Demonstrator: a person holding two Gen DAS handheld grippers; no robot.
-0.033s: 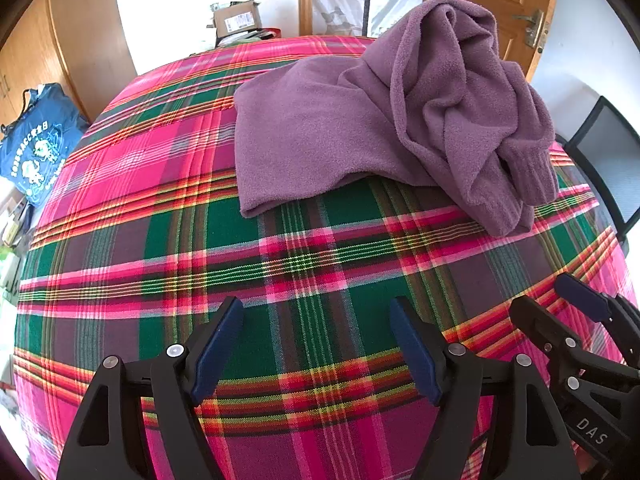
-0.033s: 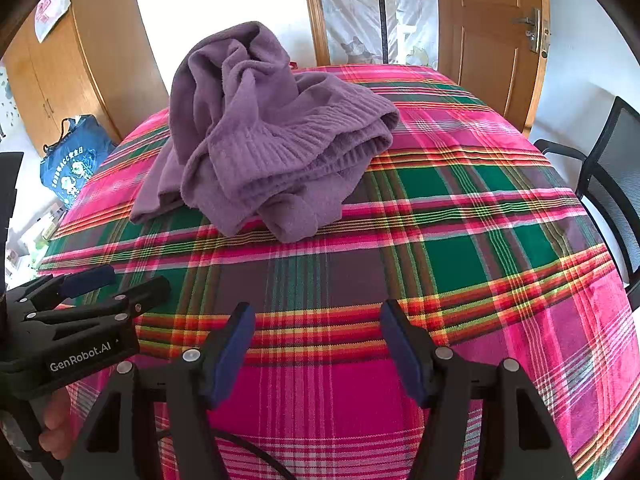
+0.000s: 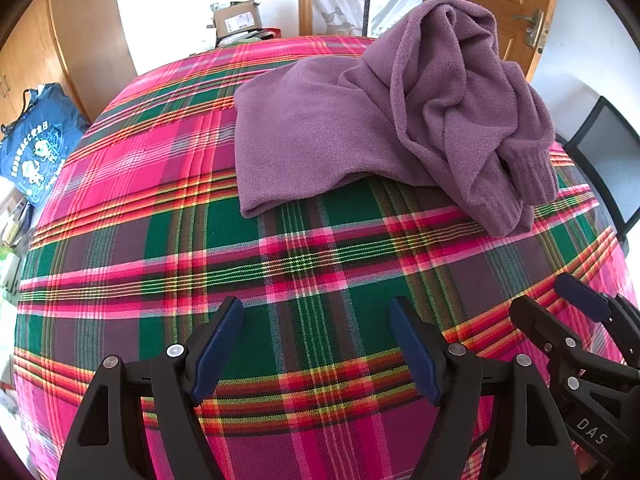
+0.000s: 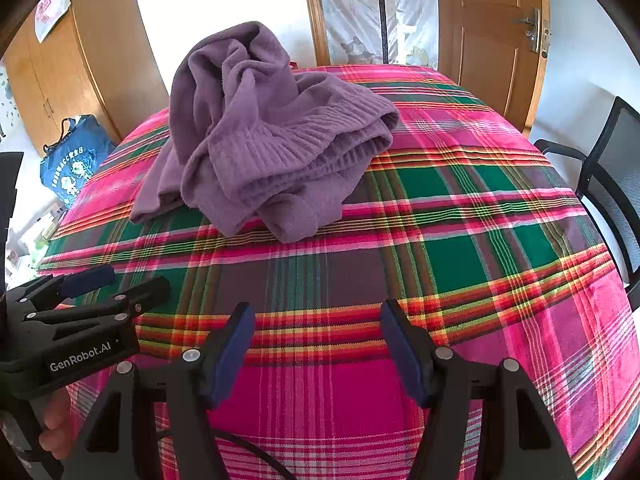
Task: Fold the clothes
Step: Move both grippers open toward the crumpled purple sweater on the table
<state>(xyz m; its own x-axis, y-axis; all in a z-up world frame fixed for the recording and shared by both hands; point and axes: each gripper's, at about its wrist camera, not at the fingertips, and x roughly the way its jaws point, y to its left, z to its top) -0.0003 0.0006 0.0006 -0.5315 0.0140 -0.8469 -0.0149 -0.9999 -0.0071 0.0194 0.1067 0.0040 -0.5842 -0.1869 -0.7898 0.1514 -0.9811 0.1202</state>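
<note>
The purple sweater [image 3: 360,132] lies in a messy heap on a table with a bright checked cloth [image 3: 280,264] of pink, green and red. One part of the sweater is spread flat on the cloth. The other part is bunched up high, with a ribbed cuff [image 3: 528,176] hanging down at the near edge. In the right wrist view the same sweater [image 4: 264,152] sits on the far left part of the table, and its ribbed hem shows on top.

The left gripper [image 3: 316,344] hangs over the near side of the table. Its two blue-padded fingers are spread wide apart and hold nothing. The right gripper [image 4: 316,348] is spread wide too, and it is also empty. Both are well apart from the sweater.

A hand [image 4: 54,428] holds the left gripper's handle. A blue bag [image 3: 34,144] sits by a wooden cupboard. A black chair [image 4: 612,176] stands on the right.
</note>
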